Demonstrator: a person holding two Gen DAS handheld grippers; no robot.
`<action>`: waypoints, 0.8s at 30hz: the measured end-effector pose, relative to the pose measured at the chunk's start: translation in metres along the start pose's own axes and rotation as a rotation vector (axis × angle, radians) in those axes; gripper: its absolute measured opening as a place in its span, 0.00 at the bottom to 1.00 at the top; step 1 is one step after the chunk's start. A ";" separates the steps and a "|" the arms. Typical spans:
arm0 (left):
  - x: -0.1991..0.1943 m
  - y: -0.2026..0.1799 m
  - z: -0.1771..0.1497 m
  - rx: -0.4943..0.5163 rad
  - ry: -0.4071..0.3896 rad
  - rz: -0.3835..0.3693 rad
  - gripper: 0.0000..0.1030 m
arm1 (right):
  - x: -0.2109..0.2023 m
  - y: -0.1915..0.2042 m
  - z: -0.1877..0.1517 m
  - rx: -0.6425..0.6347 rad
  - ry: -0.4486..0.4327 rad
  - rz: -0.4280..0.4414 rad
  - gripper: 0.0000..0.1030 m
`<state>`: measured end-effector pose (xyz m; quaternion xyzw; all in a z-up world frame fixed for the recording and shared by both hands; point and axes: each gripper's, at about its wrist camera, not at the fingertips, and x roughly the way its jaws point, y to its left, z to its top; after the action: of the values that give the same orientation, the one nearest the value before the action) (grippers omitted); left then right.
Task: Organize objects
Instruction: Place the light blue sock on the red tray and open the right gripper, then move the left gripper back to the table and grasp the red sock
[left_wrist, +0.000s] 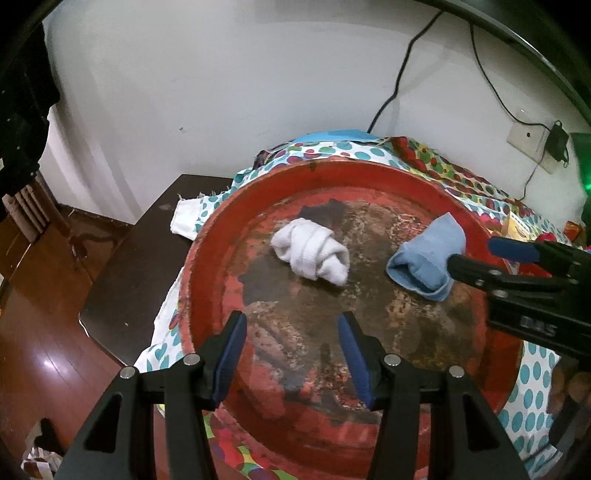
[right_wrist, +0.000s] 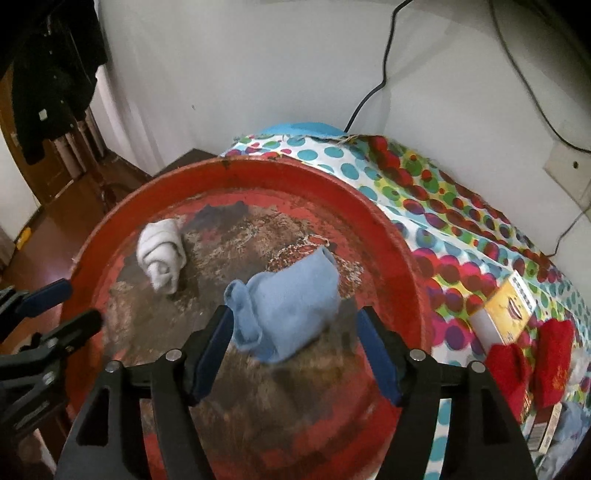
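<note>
A round red tray (left_wrist: 229, 229) with a worn brown middle lies on a dotted cloth. A rolled white sock (left_wrist: 312, 251) lies at its far left, also in the right wrist view (right_wrist: 162, 254). A light blue sock bundle (left_wrist: 428, 254) lies at the right side of the tray (right_wrist: 391, 229). My left gripper (left_wrist: 291, 328) is open and empty over the tray's near part. My right gripper (right_wrist: 295, 321) is open around the near end of the blue sock (right_wrist: 291, 310), which lies on the tray between the fingers.
The dotted cloth (right_wrist: 461, 229) covers the surface to the right. On it lie a yellow and white box (right_wrist: 506, 314) and red fabric items (right_wrist: 532, 354). A dark side table (left_wrist: 147, 258) stands at the left. Cables (left_wrist: 399, 74) hang on the wall.
</note>
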<state>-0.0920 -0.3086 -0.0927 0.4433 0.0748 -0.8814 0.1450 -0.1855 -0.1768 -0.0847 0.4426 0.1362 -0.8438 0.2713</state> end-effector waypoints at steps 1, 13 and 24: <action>0.000 -0.001 0.000 0.002 -0.001 0.000 0.51 | -0.007 -0.002 -0.003 0.006 -0.010 0.005 0.66; -0.012 -0.037 -0.003 0.085 -0.020 -0.022 0.51 | -0.091 -0.048 -0.065 0.052 -0.109 -0.054 0.71; -0.026 -0.082 -0.010 0.188 -0.045 -0.066 0.51 | -0.138 -0.176 -0.158 0.305 -0.123 -0.255 0.71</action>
<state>-0.0965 -0.2230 -0.0775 0.4324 0.0028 -0.8985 0.0752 -0.1170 0.0873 -0.0633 0.4055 0.0450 -0.9075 0.0998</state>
